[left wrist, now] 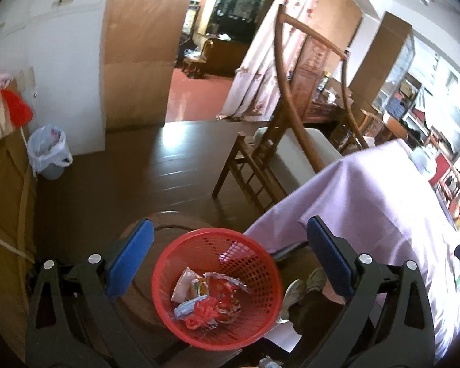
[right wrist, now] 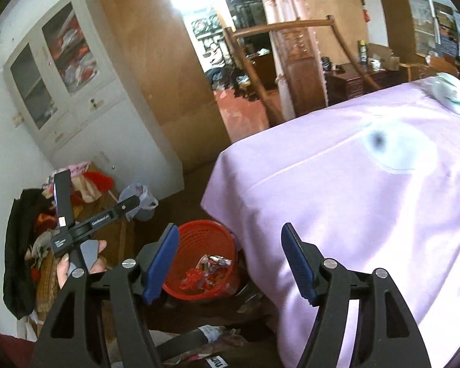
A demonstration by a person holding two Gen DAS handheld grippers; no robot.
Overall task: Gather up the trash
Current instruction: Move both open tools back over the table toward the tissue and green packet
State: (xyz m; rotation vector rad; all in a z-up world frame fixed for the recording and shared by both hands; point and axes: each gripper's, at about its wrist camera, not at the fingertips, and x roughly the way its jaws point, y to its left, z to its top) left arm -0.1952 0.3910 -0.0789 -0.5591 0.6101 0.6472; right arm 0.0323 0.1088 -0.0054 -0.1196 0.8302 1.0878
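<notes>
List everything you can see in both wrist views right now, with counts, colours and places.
Mesh basket: 1, red, on the floor beside the table, under the left gripper.
Wrappers: several, crumpled, red, white and blue, inside the basket.
Tablecloth: 1, lilac, over the table at right.
White bundle: 1, at the table's far edge; too blurred to name.
Chair: 1, brown wood, pale seat cushion, behind the table.
Lined bin: 1, pale plastic bag inside, by the white cabinet.
Cabinet: 1, white, glass doors, left wall.
Shoes: 2, greyish, on the floor by the basket.
Left gripper: blue pads, open, empty.
Right gripper: blue pads, open, empty.
</notes>
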